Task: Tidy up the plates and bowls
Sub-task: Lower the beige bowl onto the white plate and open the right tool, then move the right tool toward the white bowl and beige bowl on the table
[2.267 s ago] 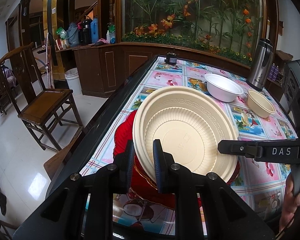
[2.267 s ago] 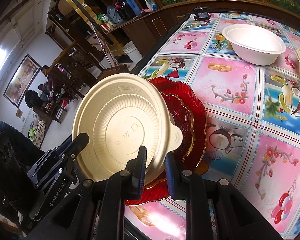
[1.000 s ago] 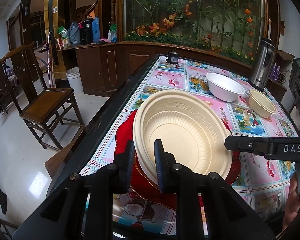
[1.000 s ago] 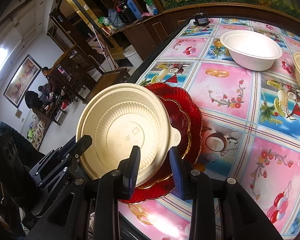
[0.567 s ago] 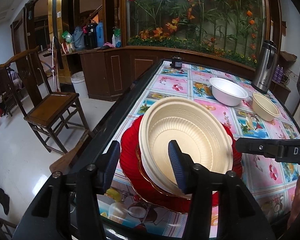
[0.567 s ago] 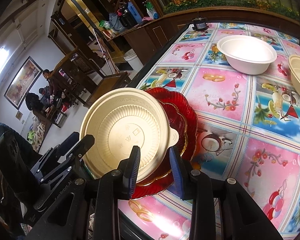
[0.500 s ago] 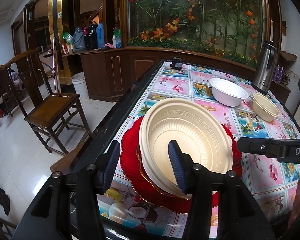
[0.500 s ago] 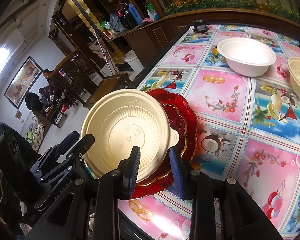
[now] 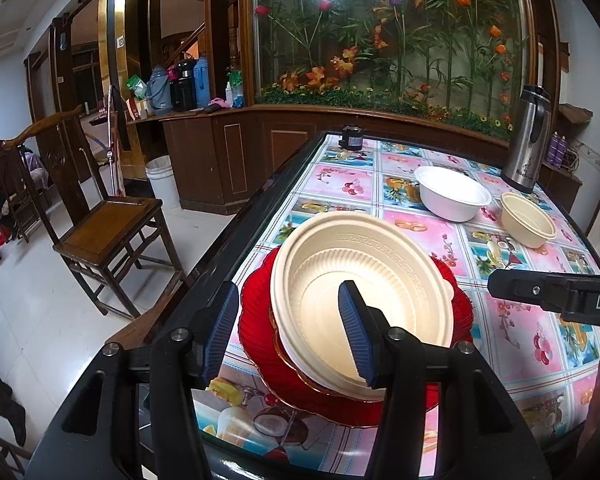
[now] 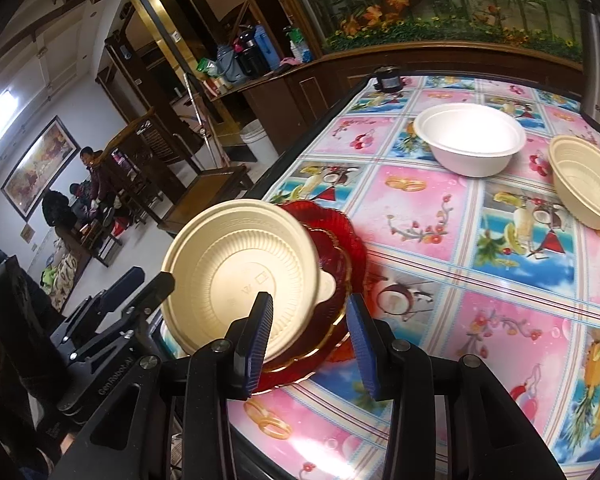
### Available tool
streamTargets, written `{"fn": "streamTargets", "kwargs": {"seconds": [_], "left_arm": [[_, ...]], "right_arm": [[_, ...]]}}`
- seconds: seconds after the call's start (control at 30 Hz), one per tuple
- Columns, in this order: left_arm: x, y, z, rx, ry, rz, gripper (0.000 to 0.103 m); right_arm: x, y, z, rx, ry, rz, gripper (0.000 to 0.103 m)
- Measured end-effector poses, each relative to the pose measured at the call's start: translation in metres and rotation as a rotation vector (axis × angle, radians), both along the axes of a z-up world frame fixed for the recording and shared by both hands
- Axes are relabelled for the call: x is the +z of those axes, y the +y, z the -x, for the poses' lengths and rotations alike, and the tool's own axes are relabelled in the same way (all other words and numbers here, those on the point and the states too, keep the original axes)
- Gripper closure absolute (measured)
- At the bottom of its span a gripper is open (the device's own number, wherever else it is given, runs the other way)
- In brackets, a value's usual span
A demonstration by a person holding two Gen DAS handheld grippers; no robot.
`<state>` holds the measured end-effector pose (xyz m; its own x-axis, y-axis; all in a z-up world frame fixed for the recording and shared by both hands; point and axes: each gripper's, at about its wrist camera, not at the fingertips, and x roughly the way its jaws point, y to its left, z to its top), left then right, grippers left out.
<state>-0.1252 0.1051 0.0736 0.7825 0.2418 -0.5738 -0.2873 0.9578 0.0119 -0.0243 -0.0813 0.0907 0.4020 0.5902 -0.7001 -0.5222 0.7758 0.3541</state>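
A cream plastic plate (image 9: 363,280) rests on a stack of red glass plates (image 9: 256,320) at the table's near left corner; it also shows in the right wrist view (image 10: 240,272) on the red plates (image 10: 339,240). My left gripper (image 9: 286,332) is open, its jaws on either side of the cream plate's near rim without touching it. My right gripper (image 10: 309,334) is open just short of the stack. A white bowl (image 9: 451,196) and a small cream bowl (image 9: 527,220) sit farther back, also in the right wrist view (image 10: 469,142) (image 10: 585,180).
A steel thermos (image 9: 525,140) stands at the table's far right. A small black jar (image 9: 351,138) sits at the far edge. A wooden chair (image 9: 100,216) stands on the floor left of the table (image 9: 511,332). People sit in the left background.
Both grippers have let go of the cream plate, opened wide and drawn back a little. The plate now lies on the red stack.
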Motion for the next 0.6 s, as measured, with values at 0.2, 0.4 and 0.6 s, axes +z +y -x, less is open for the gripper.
{"fn": "streamTargets", "kwargs": {"seconds": [0.2,0.4,0.6], "left_arm": [[0.004,-0.010,0.000,-0.016,-0.008,-0.016,0.052],[0.012,-0.027,-0.001,-0.042,-0.013,-0.044,0.052],[0.016,-0.055,-0.006,-0.094,-0.007,-0.079,0.052]], "right_arm": [[0.001,-0.011,0.002,-0.035,-0.054,0.033,0.062],[0.008,-0.021,0.011,-0.078,-0.175,0.101,0.053],[0.011,-0.041,0.011,-0.116,-0.229,0.112,0.045]]}}
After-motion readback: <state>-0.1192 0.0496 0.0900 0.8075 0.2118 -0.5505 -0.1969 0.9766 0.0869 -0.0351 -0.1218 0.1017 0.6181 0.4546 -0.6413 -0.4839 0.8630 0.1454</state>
